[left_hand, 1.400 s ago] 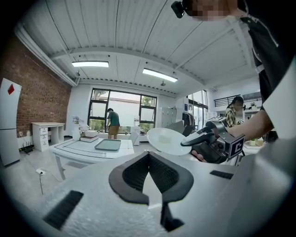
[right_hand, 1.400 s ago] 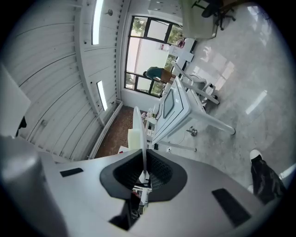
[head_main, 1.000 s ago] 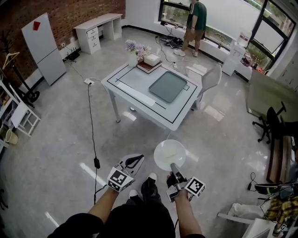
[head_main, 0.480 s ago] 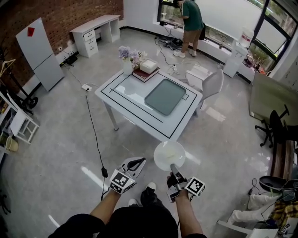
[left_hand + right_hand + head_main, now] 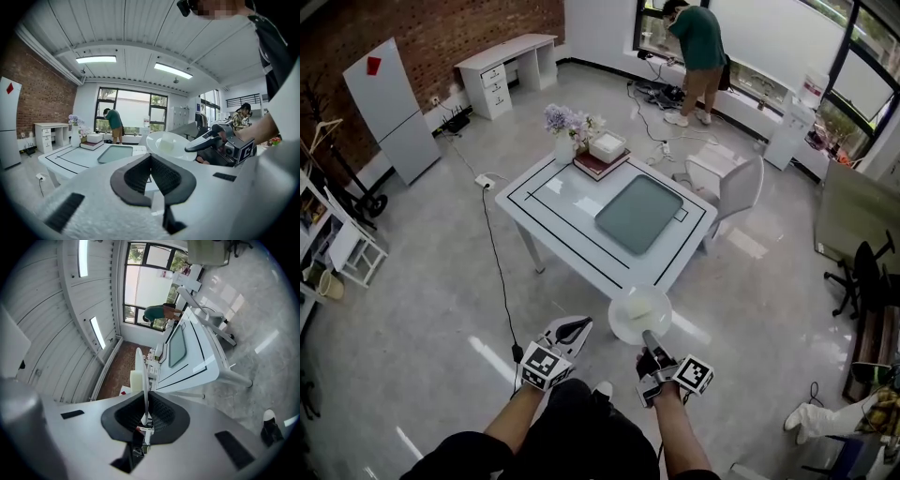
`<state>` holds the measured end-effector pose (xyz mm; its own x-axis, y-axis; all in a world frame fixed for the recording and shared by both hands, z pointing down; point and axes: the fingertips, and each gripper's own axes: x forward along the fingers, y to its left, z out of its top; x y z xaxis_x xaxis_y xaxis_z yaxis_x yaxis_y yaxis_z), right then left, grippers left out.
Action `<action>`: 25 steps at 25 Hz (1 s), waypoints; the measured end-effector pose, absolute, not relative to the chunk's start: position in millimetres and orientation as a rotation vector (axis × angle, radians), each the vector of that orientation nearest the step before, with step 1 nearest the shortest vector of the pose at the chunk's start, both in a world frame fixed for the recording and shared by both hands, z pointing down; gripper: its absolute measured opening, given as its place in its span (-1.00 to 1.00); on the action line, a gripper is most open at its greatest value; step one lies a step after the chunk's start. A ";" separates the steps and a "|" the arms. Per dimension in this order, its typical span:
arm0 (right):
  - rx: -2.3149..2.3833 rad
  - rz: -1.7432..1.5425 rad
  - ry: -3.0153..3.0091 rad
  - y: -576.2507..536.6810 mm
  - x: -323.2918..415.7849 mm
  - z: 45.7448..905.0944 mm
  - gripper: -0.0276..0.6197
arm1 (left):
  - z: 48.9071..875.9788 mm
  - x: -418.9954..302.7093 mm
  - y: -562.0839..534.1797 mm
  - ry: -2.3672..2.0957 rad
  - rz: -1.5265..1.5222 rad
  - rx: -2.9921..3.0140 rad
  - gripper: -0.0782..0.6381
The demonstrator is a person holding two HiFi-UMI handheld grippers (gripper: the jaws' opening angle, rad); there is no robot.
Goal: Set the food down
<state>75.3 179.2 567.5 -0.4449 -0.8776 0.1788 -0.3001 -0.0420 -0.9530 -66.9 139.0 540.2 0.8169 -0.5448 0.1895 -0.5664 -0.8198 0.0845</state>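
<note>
Nearer than in the earlier frames: white table [image 5: 553, 202], whose near corner now sits just beyond the far rim of the carried plate [image 5: 639, 314]. Both grippers hold the same spots low in the head view as before.

Item 1, right gripper [image 5: 649, 339]: jaws closed on the near rim of the plate. In the right gripper view the plate [image 5: 139, 366] runs edge-on straight out from between the pads.

Item 2, food [image 5: 643, 307]: one pale block, resting on the plate ahead of the right jaws, to the left of the plate's edge line in the right gripper view [image 5: 135, 380]. It is carried clear of the table.

Item 3, left gripper [image 5: 572, 326]: jaws together, nothing between them. It is level with the right gripper and to its left. From its own view the plate [image 5: 168, 144] lies ahead and right of the jaw tips.

Item 4, table contents, all ahead of both pairs of jaws:
- grey mat [image 5: 638, 214], middle of the top
- books [image 5: 600, 162] with a white box [image 5: 607, 145] on them, far corner
- vase of flowers [image 5: 565, 127], just beside the books

Item 5, surroundings:
- white chair [image 5: 736, 183], far right of the table
- person in a green shirt [image 5: 698, 47], at the windows, well beyond the jaws
- black cable [image 5: 492, 253], on the floor ahead and left of the left jaws
</note>
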 end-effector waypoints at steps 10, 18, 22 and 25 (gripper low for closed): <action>-1.228 -1.529 1.745 147.7 87.0 569.4 -0.85 | 534.5 -61.0 104.1 -0.927 0.229 2.862 -0.77; -1.228 -1.534 1.770 93.5 98.2 571.6 -0.85 | 539.2 -39.0 50.1 -0.897 0.213 2.863 -0.77; -1.223 -1.529 1.762 56.6 107.7 577.6 -0.85 | 545.7 -23.8 14.0 -0.868 0.205 2.865 -0.77; -1.211 -1.531 1.775 22.4 110.4 580.5 -0.85 | 547.8 -16.5 -22.4 -0.867 0.196 2.861 -0.77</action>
<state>110.4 22.4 580.5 -0.4805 -0.8593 0.1754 -0.2994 -0.0273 -0.9537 -16.5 -22.4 547.8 0.8248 -0.5406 0.1660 -0.5595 -0.8227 0.1009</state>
